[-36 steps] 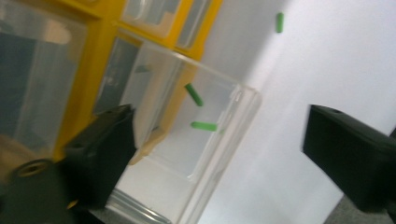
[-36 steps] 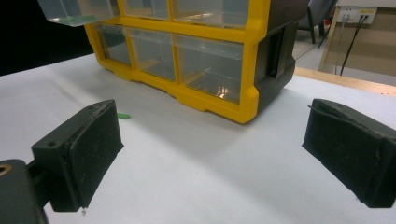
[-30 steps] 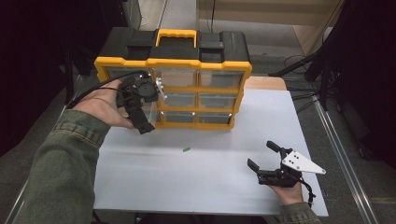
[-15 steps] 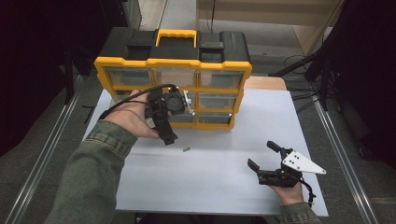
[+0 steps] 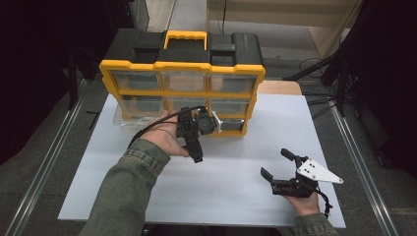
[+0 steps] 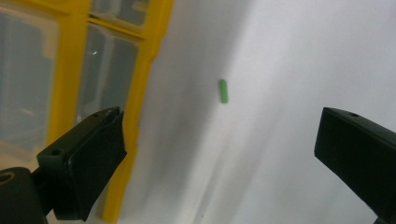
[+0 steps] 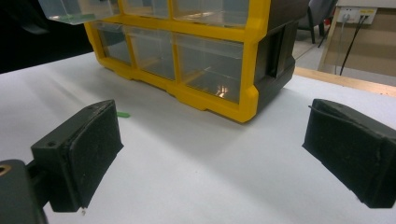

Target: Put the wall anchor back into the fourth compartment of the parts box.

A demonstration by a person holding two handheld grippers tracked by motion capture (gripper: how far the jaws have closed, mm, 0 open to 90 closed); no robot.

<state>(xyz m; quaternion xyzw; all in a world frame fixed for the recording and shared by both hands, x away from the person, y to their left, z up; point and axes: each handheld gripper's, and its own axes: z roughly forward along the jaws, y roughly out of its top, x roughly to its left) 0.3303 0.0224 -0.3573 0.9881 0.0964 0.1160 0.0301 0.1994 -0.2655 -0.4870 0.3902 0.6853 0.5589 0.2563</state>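
Observation:
A small green peg lies on the white table just in front of a yellow and black drawer organizer. In the left gripper view it sits between and beyond the open jaws of my left gripper, beside the organizer's yellow frame. In the high view my left gripper points down at the table in front of the bottom row of drawers. My right gripper rests open and empty near the table's front right. Its view shows the green peg far off to the left.
One clear drawer sticks out of the organizer at the lower left, also seen as the clear drawer in the right gripper view. The white table top ends at metal rails on both sides.
My left gripper has moved right and nearer along the organizer's front and now hangs over the spot where the green peg lay. The right gripper has stayed put.

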